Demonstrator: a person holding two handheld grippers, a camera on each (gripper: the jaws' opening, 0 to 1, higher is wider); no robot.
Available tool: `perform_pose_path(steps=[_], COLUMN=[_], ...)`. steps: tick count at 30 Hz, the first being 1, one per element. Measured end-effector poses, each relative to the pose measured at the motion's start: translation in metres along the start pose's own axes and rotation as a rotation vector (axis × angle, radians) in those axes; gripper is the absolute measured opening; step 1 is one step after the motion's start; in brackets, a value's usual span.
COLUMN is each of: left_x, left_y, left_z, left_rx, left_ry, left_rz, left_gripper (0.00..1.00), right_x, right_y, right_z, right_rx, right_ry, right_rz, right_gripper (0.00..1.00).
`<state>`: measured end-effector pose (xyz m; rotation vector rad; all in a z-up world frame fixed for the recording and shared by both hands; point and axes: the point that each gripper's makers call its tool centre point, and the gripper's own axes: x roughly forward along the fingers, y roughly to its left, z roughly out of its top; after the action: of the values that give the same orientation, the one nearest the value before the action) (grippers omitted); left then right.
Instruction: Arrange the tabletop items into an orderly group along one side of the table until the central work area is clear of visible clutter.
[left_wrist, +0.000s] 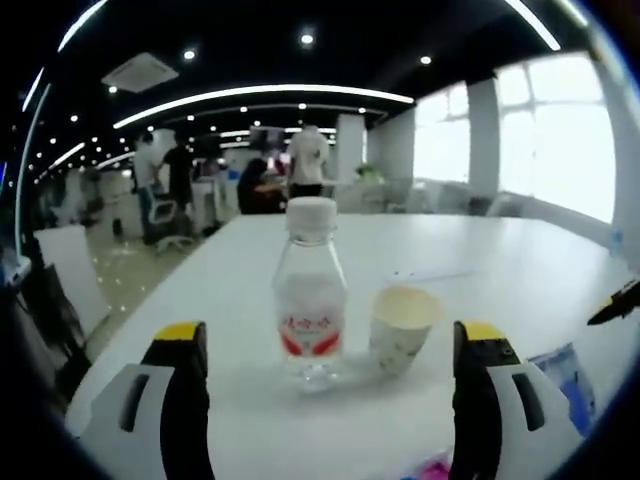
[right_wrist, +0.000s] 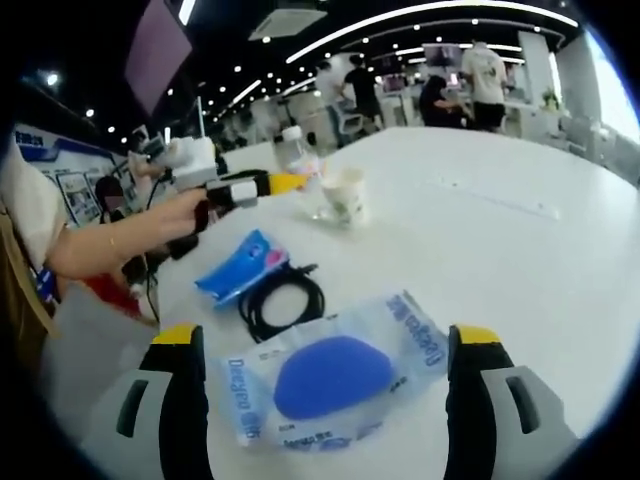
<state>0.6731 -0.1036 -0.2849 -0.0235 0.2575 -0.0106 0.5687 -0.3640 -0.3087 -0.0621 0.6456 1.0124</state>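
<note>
Fingers apart on both grippers: left gripper frames clear plastic bottle; right gripper frames blue-pad packet; counter unsorted.

The clear bottle wears a red-and-white label and white cap. The cup is cream; the coiled cable black

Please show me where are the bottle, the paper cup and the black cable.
bottle (left_wrist: 311, 300): left gripper view, on its red label.
paper cup (left_wrist: 402, 330): left gripper view, on its side wall.
black cable (right_wrist: 283, 298): right gripper view, on the coil's upper loop.
</note>
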Motion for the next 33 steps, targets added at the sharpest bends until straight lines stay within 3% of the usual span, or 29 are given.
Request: perform_pose_path(steps=[7, 15, 33], left_x=[-0.013, -0.031, -0.085], left_y=[-0.011, -0.030, -0.101], left_z=[-0.001, -0.009, -0.019], left_rx=[0.057, 0.106, 0.156], left_ry=[0.024, 0.056, 0.143], left_rz=[-0.021, -0.051, -0.266], left_gripper=[0.99, 0.99, 0.99], right_x=[-0.002, -0.009, -0.014], right_y=[0.008, 0.006, -0.005], right_z=[0.016, 0.018, 0.010], right_rx=[0.016, -0.022, -0.021], right_ry=[-0.047, -0.044, -0.034], right_rz=[0.028, 0.029, -0.011], right_gripper=[0.99, 0.99, 0.99])
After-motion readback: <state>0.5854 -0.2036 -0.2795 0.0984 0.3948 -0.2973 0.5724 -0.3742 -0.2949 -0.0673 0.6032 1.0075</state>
